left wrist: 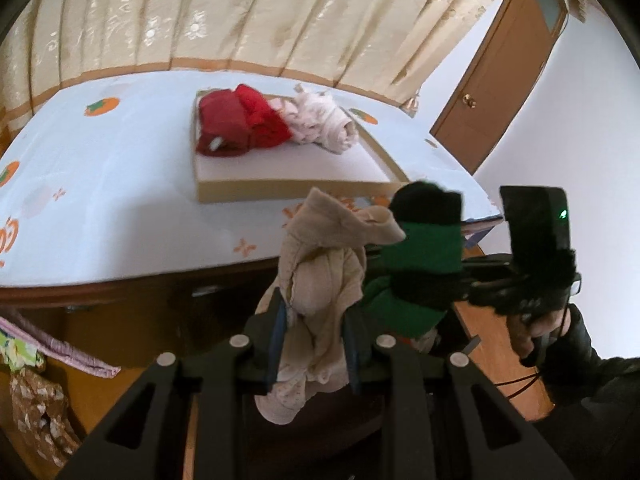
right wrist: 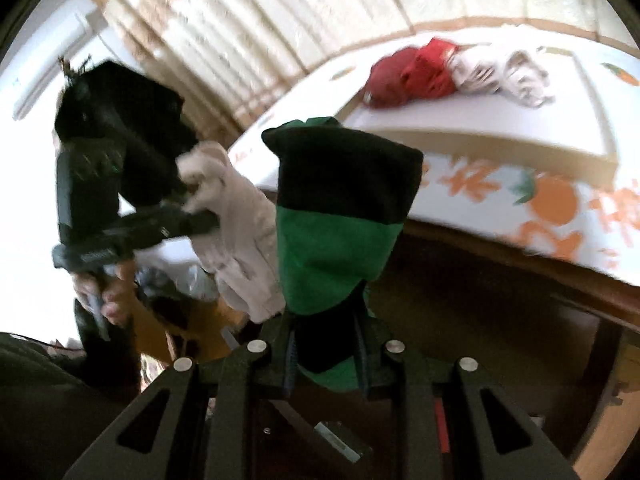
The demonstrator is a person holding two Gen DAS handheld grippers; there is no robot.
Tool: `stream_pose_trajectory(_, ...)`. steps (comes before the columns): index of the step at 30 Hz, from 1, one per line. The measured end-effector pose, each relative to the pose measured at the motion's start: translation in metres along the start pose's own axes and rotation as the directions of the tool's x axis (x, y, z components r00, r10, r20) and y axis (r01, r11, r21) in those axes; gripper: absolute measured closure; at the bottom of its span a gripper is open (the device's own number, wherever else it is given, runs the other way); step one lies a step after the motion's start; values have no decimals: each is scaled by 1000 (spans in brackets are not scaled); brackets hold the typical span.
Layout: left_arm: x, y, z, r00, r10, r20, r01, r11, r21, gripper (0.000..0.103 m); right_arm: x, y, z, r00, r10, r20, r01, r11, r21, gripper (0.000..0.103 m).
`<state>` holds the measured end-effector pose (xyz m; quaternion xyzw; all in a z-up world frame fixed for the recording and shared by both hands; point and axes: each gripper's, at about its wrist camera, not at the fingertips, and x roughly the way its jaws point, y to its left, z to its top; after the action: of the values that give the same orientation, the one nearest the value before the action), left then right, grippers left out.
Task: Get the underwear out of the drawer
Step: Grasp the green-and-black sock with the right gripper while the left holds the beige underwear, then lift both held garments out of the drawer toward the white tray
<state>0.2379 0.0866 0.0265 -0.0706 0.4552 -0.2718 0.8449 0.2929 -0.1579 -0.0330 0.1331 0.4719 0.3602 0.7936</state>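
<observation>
My left gripper (left wrist: 316,344) is shut on beige underwear (left wrist: 320,272), which stands up between its fingers in the left wrist view. My right gripper (right wrist: 326,354) is shut on green and black underwear (right wrist: 340,208), held up in front of the bed. The same green and black underwear (left wrist: 420,248) shows in the left wrist view, just right of the beige piece. The beige underwear (right wrist: 236,216) and the left gripper (right wrist: 188,224) appear at the left of the right wrist view. The drawer itself is dark below and hard to make out.
A shallow box (left wrist: 300,190) lies on the bed (left wrist: 100,184), holding red garments (left wrist: 240,124) and pale pink ones (left wrist: 324,120). Curtains (left wrist: 240,12) hang behind; a wooden door (left wrist: 492,80) stands at the right. A person's hand (left wrist: 532,332) grips the right tool. Patterned cloth (left wrist: 36,408) hangs lower left.
</observation>
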Motion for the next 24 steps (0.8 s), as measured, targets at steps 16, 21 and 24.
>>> stream_pose_trajectory(16,25,-24,107,996,-25,91,20,998,56,79,-92,-56,79,950,-247,191,237,969,72,78)
stream_pose_trajectory(21,54,-22,154,993,-18,116,12,999,47,79,-85,-94,127,929,-341,143,330,939,99,78)
stream_pose_trajectory(24,74,-19,175,992,-3,124,-2,999,43,79,-74,-118,151,921,-377,99,364,923,123,78)
